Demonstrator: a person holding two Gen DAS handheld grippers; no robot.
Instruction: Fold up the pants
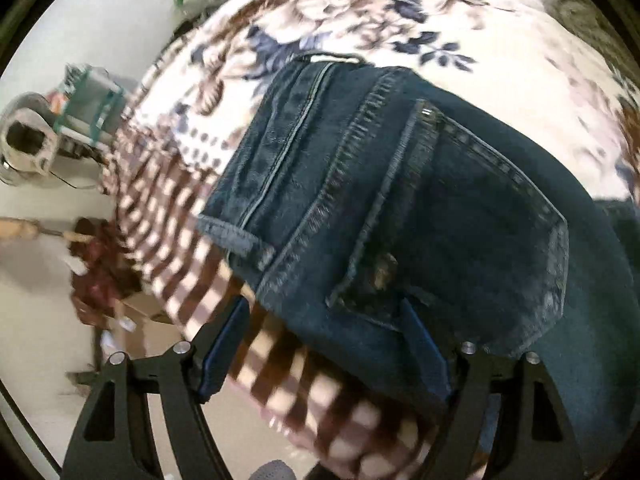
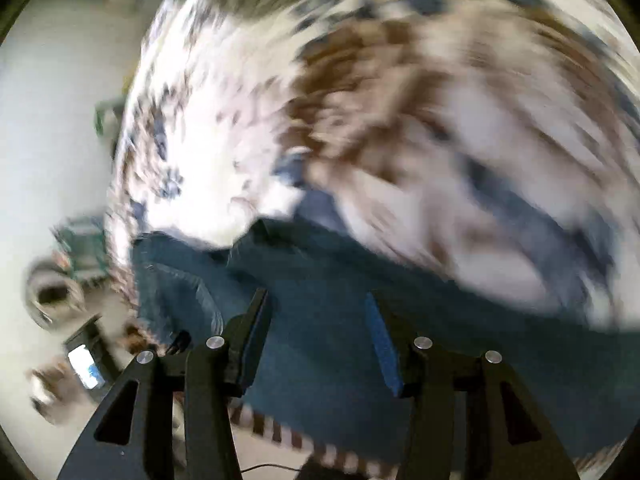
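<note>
**Both grippers open over jeans on a bed, nothing held yet**

Left wrist view: dark blue jeans [image 1: 400,208] lie flat on a bed [image 1: 500,80] covered by a cream blanket with brown and blue flowers. The back pocket and waistband face up, near the checked blanket edge. The left gripper [image 1: 328,344] has its fingers wide apart, one over the checked edge and one over the denim, clamped on nothing. A likely slip here: closing now could pinch the blanket along with the jeans, and lifting would then drag the bedding.

Right wrist view: heavily blurred. The right gripper [image 2: 316,344] hangs over plain denim with its fingers apart and empty. Whether it touches the cloth cannot be told. A grip taken mid-panel, away from an edge, may catch one layer only and leave a crooked fold
</note>
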